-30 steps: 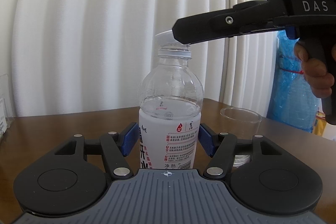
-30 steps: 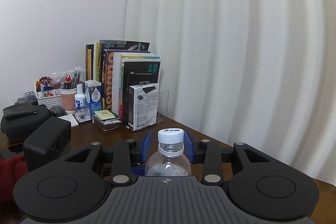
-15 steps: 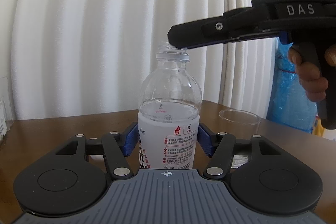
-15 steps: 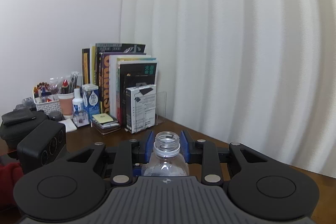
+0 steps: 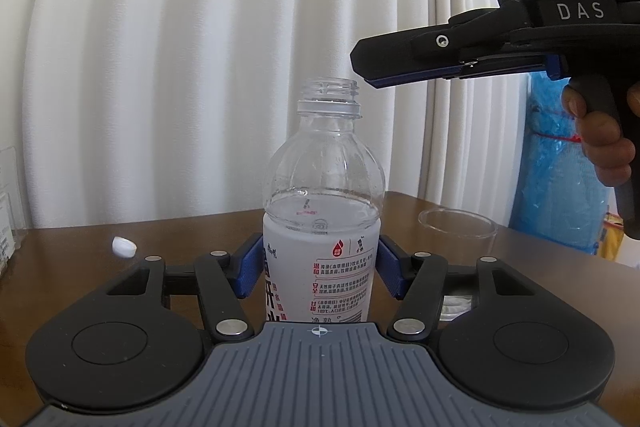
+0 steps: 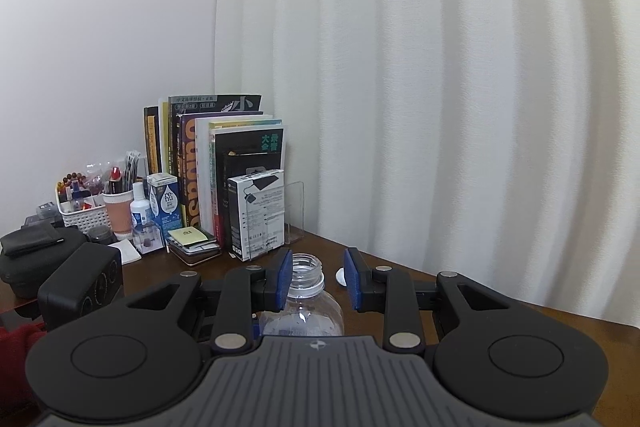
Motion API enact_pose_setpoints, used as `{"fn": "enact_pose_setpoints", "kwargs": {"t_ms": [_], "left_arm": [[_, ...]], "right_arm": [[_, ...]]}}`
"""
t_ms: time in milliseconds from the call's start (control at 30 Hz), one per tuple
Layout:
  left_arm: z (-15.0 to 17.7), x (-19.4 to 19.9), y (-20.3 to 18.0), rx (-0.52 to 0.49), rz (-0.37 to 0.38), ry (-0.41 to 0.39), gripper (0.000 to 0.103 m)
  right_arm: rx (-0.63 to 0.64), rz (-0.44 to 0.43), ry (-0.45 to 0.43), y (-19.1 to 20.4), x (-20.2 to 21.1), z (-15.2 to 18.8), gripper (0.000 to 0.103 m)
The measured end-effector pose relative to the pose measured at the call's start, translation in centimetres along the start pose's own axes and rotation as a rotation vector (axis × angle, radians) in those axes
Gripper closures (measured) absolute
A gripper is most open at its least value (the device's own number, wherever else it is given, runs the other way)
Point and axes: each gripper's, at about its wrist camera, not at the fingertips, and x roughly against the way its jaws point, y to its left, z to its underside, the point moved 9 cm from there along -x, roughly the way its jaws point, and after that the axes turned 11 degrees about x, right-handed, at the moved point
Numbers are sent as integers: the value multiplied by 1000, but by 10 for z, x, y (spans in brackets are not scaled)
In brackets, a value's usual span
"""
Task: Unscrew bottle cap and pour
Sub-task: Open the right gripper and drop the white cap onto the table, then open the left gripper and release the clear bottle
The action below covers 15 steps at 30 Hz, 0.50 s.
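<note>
A clear plastic water bottle (image 5: pixel 320 227) with a white label stands upright on the brown table, about half full, its neck (image 6: pixel 306 273) uncapped. My left gripper (image 5: pixel 318 271) is shut on the bottle's labelled body. My right gripper (image 6: pixel 318 279) is open and empty, its blue pads either side of the neck and apart from it; in the left wrist view it hovers just right of the bottle mouth (image 5: pixel 374 67). The white cap (image 5: pixel 124 247) lies on the table to the left of the bottle, also seen beyond the neck (image 6: pixel 341 277).
An empty clear glass (image 5: pixel 458 231) stands right of the bottle. Books (image 6: pixel 224 167), a white box (image 6: pixel 258 215), a pen basket (image 6: pixel 80 207) and a black case (image 6: pixel 36 259) line the far left of the table. White curtains hang behind. Blue plastic (image 5: pixel 560 167) stands at right.
The cap came off the bottle and now lies on the table. My right gripper opened and drew back to the right of the neck. The left gripper kept hold of the bottle.
</note>
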Motion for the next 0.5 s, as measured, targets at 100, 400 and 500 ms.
{"fn": "enact_pose_setpoints", "kwargs": {"t_ms": [100, 400, 500], "left_arm": [[-1, 1, -1, -2, -5, 0, 44], [-2, 0, -3, -10, -25, -1, 43], [-2, -2, -3, -10, -31, -1, 42]], "right_arm": [[2, 2, 2, 1, 1, 0, 72], [9, 9, 19, 5, -1, 2, 72], [10, 13, 26, 6, -1, 4, 72]]}}
